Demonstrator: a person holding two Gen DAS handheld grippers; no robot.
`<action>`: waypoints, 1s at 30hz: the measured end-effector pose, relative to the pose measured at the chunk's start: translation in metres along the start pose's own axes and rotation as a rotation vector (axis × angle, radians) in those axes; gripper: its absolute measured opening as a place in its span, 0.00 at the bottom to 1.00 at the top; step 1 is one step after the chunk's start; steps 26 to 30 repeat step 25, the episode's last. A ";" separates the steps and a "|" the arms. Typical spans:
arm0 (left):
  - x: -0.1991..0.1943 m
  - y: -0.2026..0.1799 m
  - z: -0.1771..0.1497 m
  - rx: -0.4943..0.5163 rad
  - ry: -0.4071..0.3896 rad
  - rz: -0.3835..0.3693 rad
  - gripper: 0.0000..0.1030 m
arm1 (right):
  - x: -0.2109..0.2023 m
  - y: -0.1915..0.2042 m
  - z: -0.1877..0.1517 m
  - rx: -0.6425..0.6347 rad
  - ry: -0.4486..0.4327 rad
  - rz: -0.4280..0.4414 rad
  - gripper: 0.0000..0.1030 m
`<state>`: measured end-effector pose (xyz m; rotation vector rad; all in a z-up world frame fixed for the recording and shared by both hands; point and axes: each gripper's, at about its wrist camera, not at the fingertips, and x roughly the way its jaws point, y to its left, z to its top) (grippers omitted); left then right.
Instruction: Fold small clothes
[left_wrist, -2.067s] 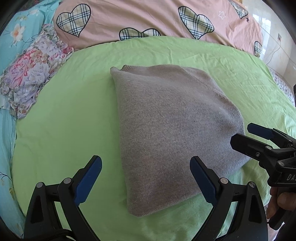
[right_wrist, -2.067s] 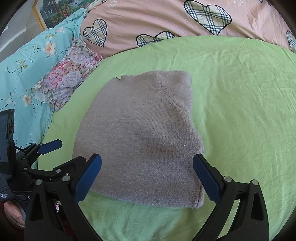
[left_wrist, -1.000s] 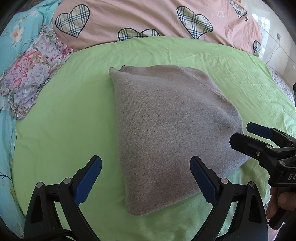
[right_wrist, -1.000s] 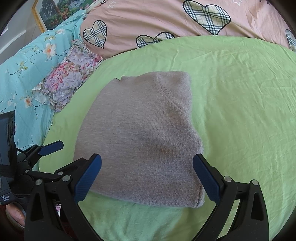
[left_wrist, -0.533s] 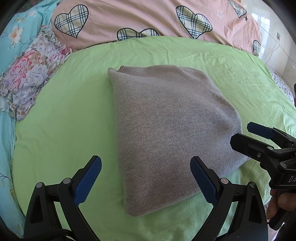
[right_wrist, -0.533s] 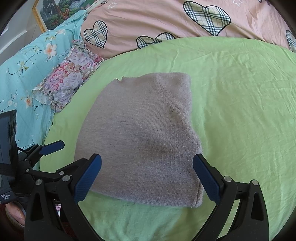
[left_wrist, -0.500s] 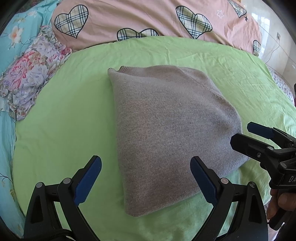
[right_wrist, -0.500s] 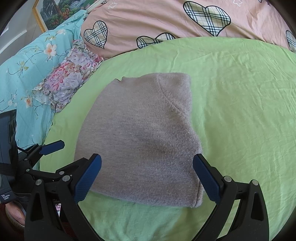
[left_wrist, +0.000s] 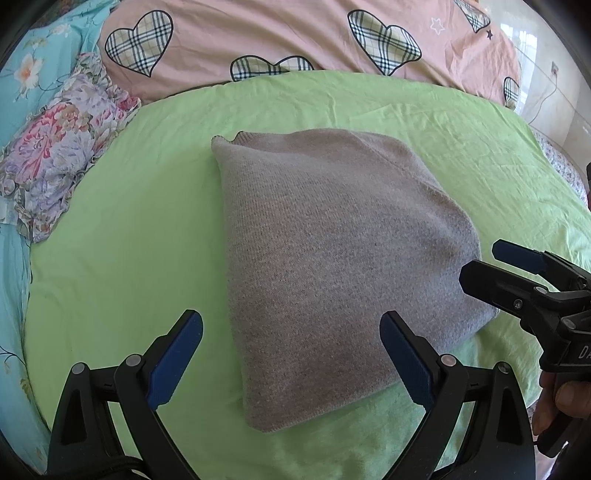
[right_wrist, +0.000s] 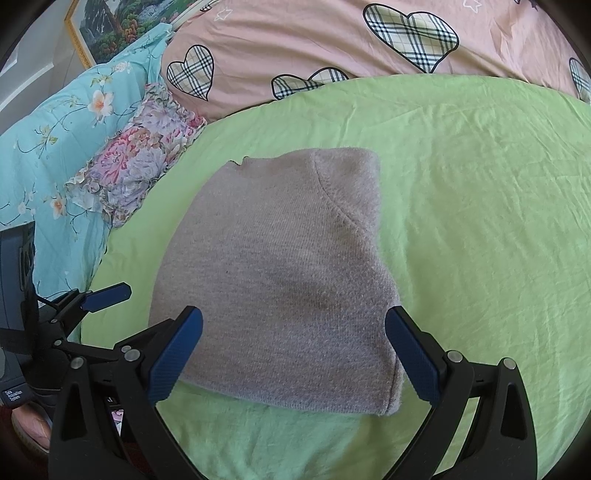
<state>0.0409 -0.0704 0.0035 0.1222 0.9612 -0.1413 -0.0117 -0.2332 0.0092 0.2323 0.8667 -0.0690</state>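
Note:
A grey knit garment lies folded into a compact bundle on the green sheet; it also shows in the right wrist view. My left gripper is open and empty, hovering just short of the bundle's near left corner. My right gripper is open and empty, hovering at the bundle's near edge. The right gripper shows in the left wrist view beside the bundle's right edge. The left gripper shows in the right wrist view at the bundle's left.
A pink quilt with plaid hearts lies across the far side of the bed. A floral pillow and a turquoise flowered cover lie to the left. A framed picture hangs at the far left.
Both grippers stay open and nearly still. The views have drifted only slightly; the folded garment has not moved.

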 end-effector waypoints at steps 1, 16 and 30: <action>0.000 0.000 0.000 -0.002 0.000 0.002 0.94 | 0.000 0.000 0.000 0.000 0.000 -0.001 0.96; -0.003 0.010 0.004 -0.030 -0.023 -0.002 0.94 | 0.001 0.005 0.006 -0.018 -0.008 0.000 0.96; -0.001 0.017 0.005 -0.065 -0.032 -0.030 0.94 | 0.009 0.009 0.010 -0.033 -0.003 0.018 0.96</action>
